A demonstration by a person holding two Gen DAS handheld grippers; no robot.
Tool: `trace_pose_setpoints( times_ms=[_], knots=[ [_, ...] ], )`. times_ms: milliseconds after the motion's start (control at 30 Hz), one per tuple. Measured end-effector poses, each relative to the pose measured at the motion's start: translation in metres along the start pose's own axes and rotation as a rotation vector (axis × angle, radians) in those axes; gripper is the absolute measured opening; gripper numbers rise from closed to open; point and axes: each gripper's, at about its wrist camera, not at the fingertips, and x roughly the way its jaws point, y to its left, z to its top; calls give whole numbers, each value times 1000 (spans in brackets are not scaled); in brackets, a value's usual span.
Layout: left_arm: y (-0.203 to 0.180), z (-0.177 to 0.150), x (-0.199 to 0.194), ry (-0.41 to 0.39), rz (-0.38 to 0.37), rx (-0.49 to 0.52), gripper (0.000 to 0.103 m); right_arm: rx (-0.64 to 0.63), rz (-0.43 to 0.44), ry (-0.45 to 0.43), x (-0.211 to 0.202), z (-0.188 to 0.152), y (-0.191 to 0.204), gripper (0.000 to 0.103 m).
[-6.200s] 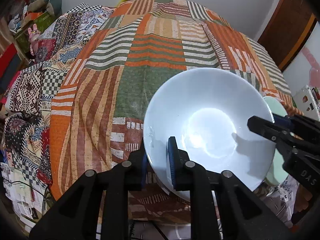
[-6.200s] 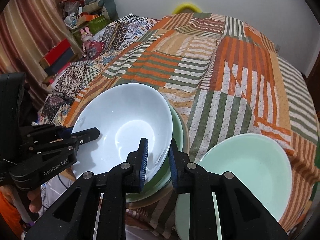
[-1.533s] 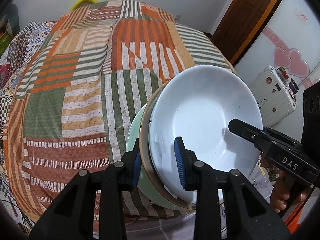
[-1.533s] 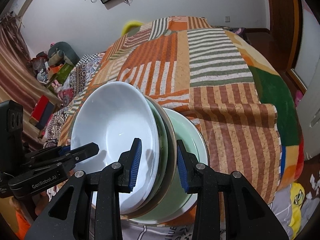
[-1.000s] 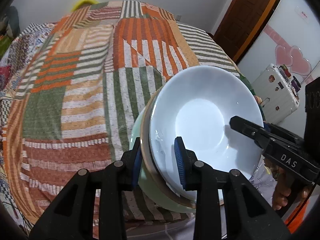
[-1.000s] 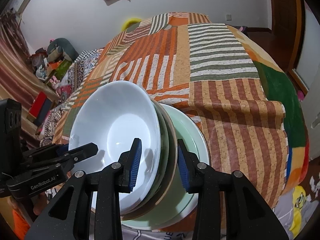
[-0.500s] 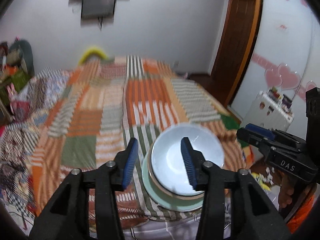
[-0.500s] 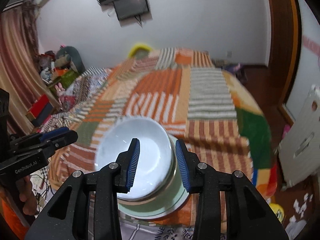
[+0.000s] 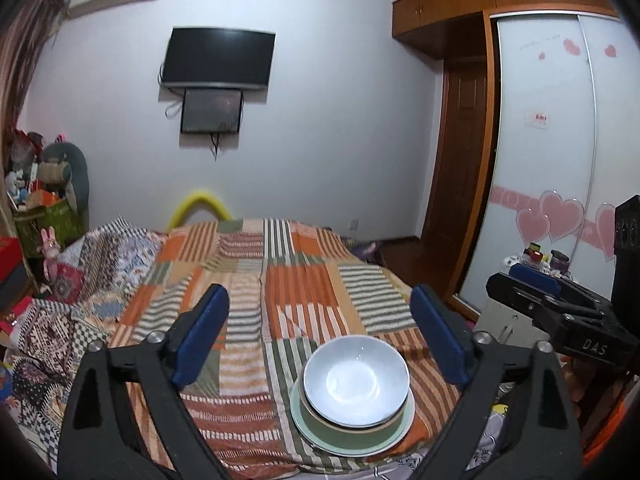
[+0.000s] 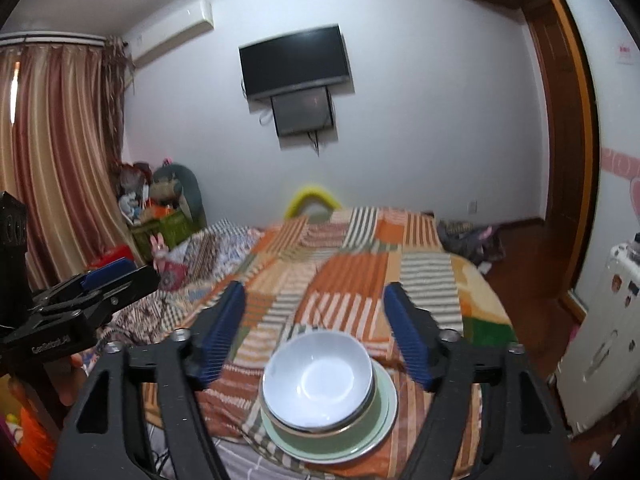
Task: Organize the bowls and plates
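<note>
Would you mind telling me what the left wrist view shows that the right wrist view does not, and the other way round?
Only the left wrist view shows the wardrobe door with pink hearts and the right claw from the side. Only the right wrist view shows the striped curtain and the left claw from the side. Both show the white bowl nested on a green plate at the near edge of the patchwork bedspread, the wall television, and both claws open and empty.
</note>
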Motion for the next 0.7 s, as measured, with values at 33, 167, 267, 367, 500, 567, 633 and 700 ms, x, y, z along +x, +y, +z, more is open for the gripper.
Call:
trace_pose_setpoints(
  times_ms=[33,167,267,367,500,567,633,700],
  knots=[
    [0,0,-3,-12,2,4,99,-4,-2,-13,-1,1,1,80],
    [0,0,-8,-34,15,15,101,-3,7,-44,0,3,2,89],
    [0,-1,-9,-34,18,17,102,-5,10,-59,1,3,4,98],
    [1,-3,-8,-32,19,16,102,-15,-4,-79,-2,3,7,102],
    [0,-5,-9,-33,22,23,102,-20,-9,-80,-3,1,8,102],
    [-1,-6,-9,-35,28,27,102,-18,-7,-79,-4,1,8,102],
    [-2,-6,-10,-36,29,31,102,-15,-8,-79,-6,-1,7,102],
    [-2,-7,-10,-36,29,33,102,-14,-9,-79,-9,-2,6,102]
  ],
)
